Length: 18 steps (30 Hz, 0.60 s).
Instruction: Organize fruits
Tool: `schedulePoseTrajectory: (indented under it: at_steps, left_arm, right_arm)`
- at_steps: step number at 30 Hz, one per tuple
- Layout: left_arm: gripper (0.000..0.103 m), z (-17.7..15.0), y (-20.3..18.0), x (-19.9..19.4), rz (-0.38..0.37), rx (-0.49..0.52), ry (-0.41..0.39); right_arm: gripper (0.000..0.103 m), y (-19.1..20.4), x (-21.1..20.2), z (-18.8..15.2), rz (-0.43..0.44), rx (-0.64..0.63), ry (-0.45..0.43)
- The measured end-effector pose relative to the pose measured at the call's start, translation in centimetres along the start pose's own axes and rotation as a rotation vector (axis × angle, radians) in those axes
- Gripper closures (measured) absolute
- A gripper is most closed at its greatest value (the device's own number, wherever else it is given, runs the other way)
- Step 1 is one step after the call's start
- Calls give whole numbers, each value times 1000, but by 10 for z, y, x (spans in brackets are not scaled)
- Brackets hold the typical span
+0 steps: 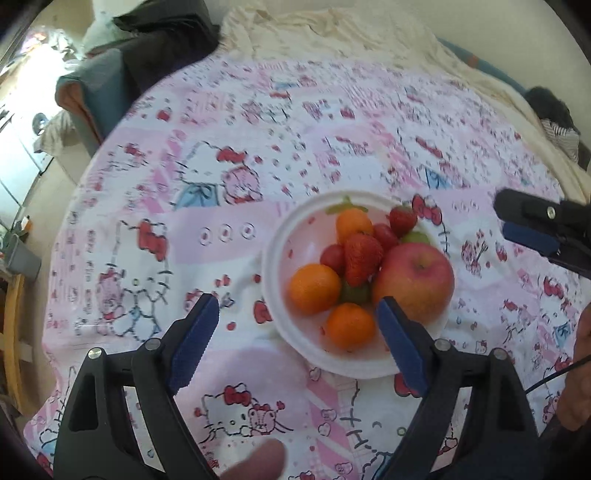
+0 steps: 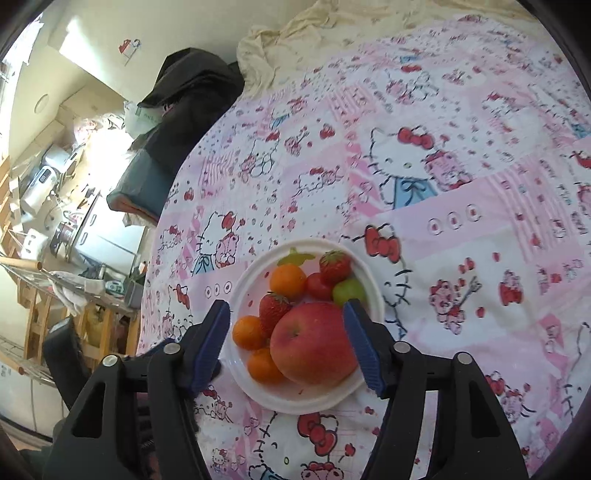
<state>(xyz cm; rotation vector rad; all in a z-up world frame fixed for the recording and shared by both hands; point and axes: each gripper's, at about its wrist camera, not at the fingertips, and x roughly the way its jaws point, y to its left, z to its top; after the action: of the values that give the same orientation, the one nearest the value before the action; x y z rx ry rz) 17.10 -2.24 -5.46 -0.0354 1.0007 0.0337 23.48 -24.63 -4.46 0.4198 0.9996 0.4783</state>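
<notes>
Hovering nearest the lens, the left gripper (image 1: 297, 314) has its blue-padded jaws spread wide with nothing between them; the white plate (image 1: 273, 266) sits past the tips toward 1 o'clock. The right gripper (image 2: 288, 321) is likewise parted and empty, its pads flanking the apple (image 2: 314, 343) from above without pressing on it, as far as the view shows.

On the plate, the apple fills the 4 o'clock side in the left view. Three small oranges (image 1: 314, 284) sit at 6, 8 and 12 o'clock, a strawberry (image 1: 362, 258) leans in the middle and another lies at 1 o'clock, with red cherry tomatoes (image 1: 332, 254) and green grapes (image 1: 354, 291) tucked between.

Beyond lies the pink cartoon-print cloth (image 1: 221, 129), with no loose fruit visible on it, then a rumpled cream sheet (image 1: 332, 33) at 12 o'clock.

By my judgement the gathering is done: every fruit in view is already on the plate, and little seems left beyond pulling both claws clear.
</notes>
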Motion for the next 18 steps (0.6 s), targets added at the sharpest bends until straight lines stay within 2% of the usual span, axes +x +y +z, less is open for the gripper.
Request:
schedulePoseTrajectory:
  at_steps: [2,6,7,9,13,18]
  left_arm:
    - [18,0,8,-14,-9,-36,-41]
    - [17,0,15,-41,18,-50,-125]
    - [17,-1,17,-49,28,-46,-151]
    - [8,-1,19,-59,31,-45,-171]
    - [0,-12,31,-85,8,-85,-216]
    - [0,-27,36,-106,-9,-109,-211]
  right_arm:
    - [28,6,-14,-4,-37,-35,-57]
    - [11,21,-39,-13,-76,-102,-139]
    - [10,25,-44,-15,-87,-116,-151]
    - [9,32,-54,-23,-107,-139,-166]
    - [5,40,-79,-47,-134,-134,-229]
    - [2,55,-99,-74,-200,-208,-278]
